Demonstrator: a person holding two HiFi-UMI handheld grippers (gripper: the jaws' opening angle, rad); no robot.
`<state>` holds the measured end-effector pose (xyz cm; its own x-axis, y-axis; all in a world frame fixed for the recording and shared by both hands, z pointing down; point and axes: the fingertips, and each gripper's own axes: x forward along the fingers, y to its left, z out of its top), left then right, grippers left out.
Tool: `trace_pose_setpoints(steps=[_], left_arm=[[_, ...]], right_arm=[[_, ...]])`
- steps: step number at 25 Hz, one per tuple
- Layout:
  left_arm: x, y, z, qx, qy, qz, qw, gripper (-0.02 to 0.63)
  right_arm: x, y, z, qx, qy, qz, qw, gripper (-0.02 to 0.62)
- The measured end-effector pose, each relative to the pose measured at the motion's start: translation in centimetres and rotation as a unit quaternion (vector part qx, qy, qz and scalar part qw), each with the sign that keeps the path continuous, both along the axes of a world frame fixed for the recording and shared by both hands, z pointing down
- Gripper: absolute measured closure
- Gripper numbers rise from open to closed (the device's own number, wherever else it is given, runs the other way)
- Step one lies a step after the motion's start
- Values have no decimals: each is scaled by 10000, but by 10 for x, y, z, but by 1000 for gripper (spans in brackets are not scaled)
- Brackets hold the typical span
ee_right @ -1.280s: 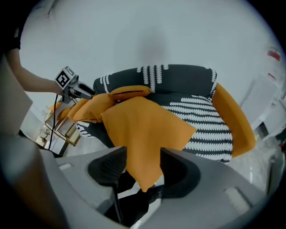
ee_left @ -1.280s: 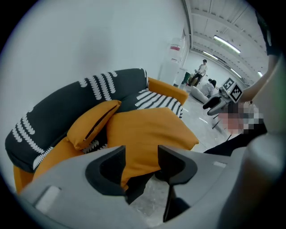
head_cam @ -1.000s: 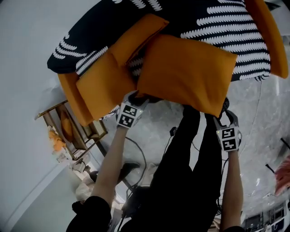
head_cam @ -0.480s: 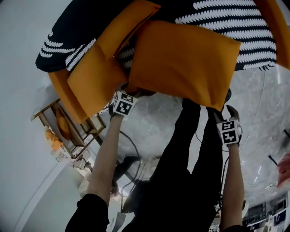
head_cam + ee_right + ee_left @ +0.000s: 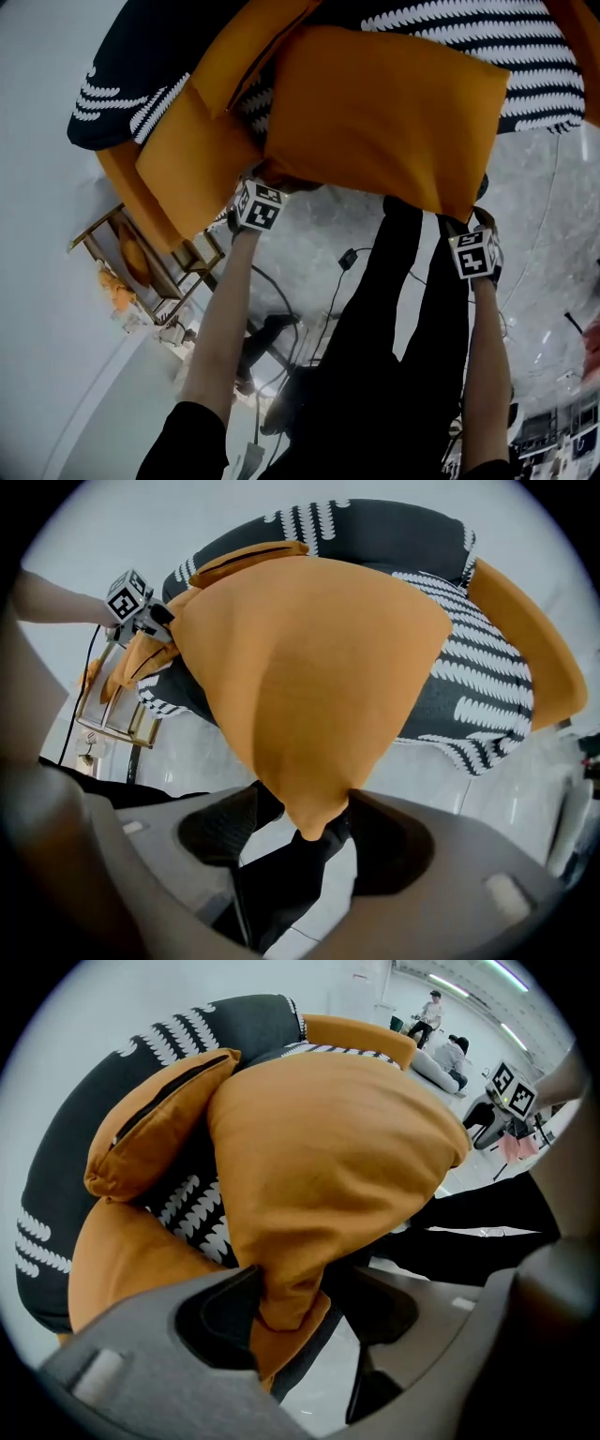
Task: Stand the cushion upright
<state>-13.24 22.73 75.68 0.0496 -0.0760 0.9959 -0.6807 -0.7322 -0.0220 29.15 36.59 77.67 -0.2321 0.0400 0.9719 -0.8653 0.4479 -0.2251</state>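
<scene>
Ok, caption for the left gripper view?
Left gripper, jaws just opening, a corner of the orange cushion loose between them, patterned armchair behind.

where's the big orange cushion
The big orange cushion is top centre in the head view, on the patterned chair right of a smaller orange cushion, its near corners between the just-opening jaws of left gripper and right gripper.

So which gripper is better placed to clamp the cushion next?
Likely left: the left gripper, jaws just opening, has a corner of the cushion deep between them; the right gripper, also opening, has only a tip.
</scene>
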Motion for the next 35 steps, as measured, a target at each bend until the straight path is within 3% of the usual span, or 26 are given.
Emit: trace_pose_setpoints(steps=[3,8,11,17,24,35], left_arm=[[0,-4,4,53,-91,-23,9999,393],[-5,-4,5,76,-134,71,9999,414],[-3,-6,7,80,-169,68,9998,430],[-1,-8,8,115,-161,300,9994,476],[4,-11,1,185,-150,509,9984,522],[15,-29,-54,549,82,183,9983,548]], right_arm=[[4,-1,9,-85,95,140,9998,298],[4,-4,10,-173,124,465,9987,324],[5,-5,12,-158,156,412,9989,339],[6,-9,9,-38,295,373,9989,454],[6,-13,-6,72,358,321,9988,540],[16,-40,-71,400,298,63,9987,578]])
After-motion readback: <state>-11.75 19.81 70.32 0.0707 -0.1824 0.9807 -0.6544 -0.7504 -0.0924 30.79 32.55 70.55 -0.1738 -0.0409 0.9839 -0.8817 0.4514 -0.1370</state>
